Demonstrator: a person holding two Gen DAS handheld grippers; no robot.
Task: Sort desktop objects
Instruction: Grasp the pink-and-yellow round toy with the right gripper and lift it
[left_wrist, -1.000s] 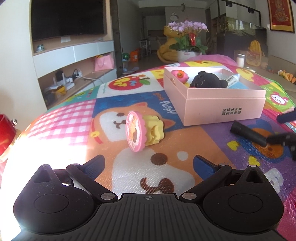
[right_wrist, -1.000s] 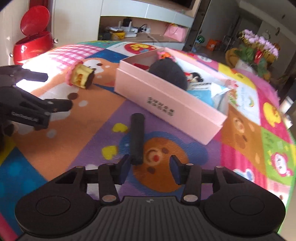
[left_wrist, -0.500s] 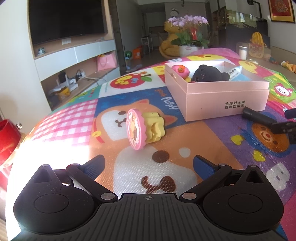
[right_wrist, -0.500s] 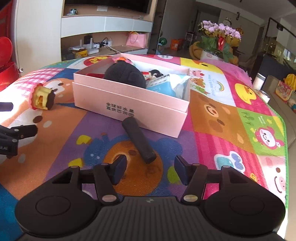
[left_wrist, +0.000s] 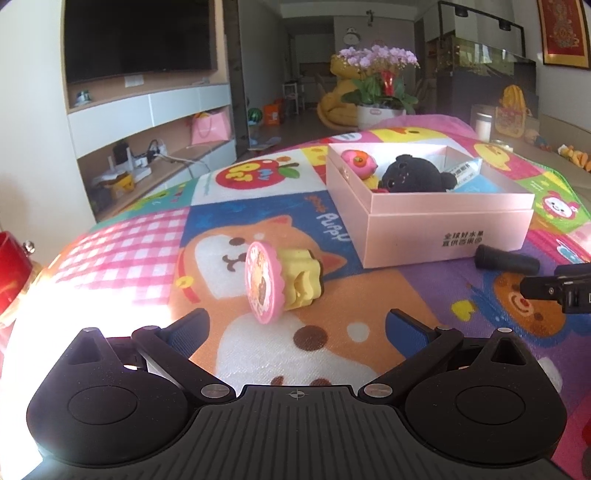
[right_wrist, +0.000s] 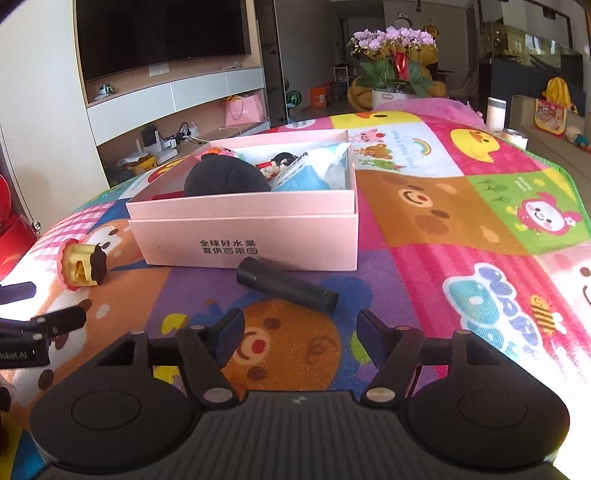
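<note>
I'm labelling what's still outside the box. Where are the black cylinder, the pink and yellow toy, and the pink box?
black cylinder (right_wrist: 286, 285): right wrist view, middle of its side.
pink and yellow toy (left_wrist: 264, 281): left wrist view, its pink disc face.
pink box (right_wrist: 243, 240): right wrist view, front wall.

Dark TV (left_wrist: 136, 37) on wall; shelving (left_wrist: 155, 125) below; orchid pot (left_wrist: 380, 92) behind; sunlit.

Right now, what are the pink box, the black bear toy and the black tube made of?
The pale pink rectangular box looks like matte cardboard: flat walls, crisp edges, printed characters. The black round bear toy inside it seems to be plush fabric, fuzzy and without shine. The black cylinder tube on the mat is smooth and dull, probably plastic or rubber; I can't tell which.
</note>
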